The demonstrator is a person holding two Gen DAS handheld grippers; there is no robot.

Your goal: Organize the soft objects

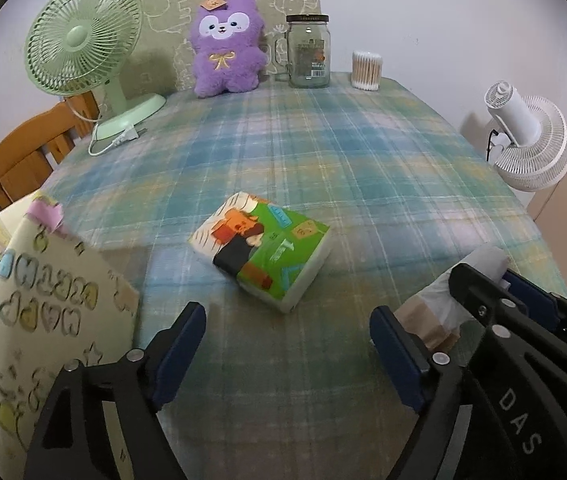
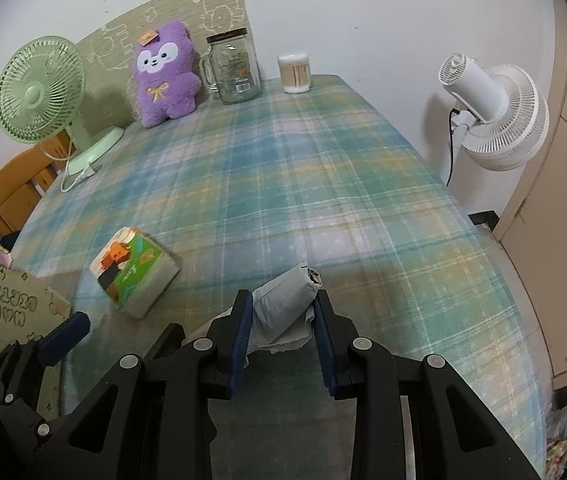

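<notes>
A colourful tissue pack [image 1: 261, 254] lies on the plaid tablecloth, just ahead of my open, empty left gripper [image 1: 287, 334]; it also shows in the right wrist view [image 2: 133, 270]. My right gripper [image 2: 283, 324] is shut on a crumpled white tissue bundle [image 2: 283, 298], held just above the cloth; it shows in the left wrist view at the right [image 1: 483, 284]. A purple plush toy [image 1: 227, 46] sits upright at the far edge, also in the right wrist view [image 2: 165, 74]. A cream printed gift bag [image 1: 31, 312] stands at the left.
A green desk fan [image 1: 83, 40] with loose cord stands far left. A glass jar [image 1: 309, 52] and a cotton swab tub [image 1: 366, 70] stand at the back. A white fan [image 2: 491, 112] stands off the table's right edge. A wooden chair [image 1: 23, 156] is at left.
</notes>
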